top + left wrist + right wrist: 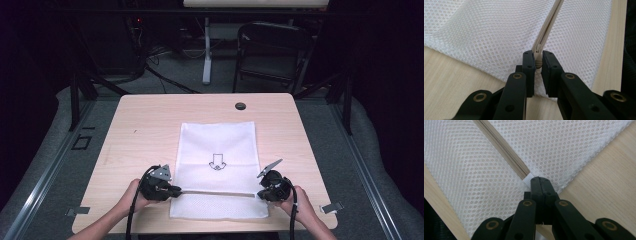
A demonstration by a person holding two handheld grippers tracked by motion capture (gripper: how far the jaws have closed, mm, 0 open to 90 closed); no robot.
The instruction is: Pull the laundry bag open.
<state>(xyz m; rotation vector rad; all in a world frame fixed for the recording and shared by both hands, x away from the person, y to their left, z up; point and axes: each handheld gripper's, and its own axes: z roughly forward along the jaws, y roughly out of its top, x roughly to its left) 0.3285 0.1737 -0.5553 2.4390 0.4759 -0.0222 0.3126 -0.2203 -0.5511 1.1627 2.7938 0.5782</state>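
Mesh bag (217, 170): white, flat on the table (140, 130), near the table's front edge; an arrow mark sits on its upper panel.
Zipper (215, 192): runs across the bag near its front end, from one gripper to the other.
Zipper pull (538, 63): at the zipper's left end, at the bag's left edge.
Left gripper (538, 60): at the bag's left edge; jaws nearly closed, clamped on the zipper pull.
Right gripper (539, 181): at the bag's right edge; jaws fully closed, pinching the white fabric tab at the zipper's right end.
Step in hand (judgement): the bag is anchored at the right while the pull is drawn along the zipper.
Risk 1: the small pull slips from the left jaws; cause, a narrow grip on a smooth part.
Risk 2: the mesh bunches or catches in the zipper; cause, slack if the right hold gives.
Risk 3: the bag slides on the table; cause, pulling off the zipper's line.
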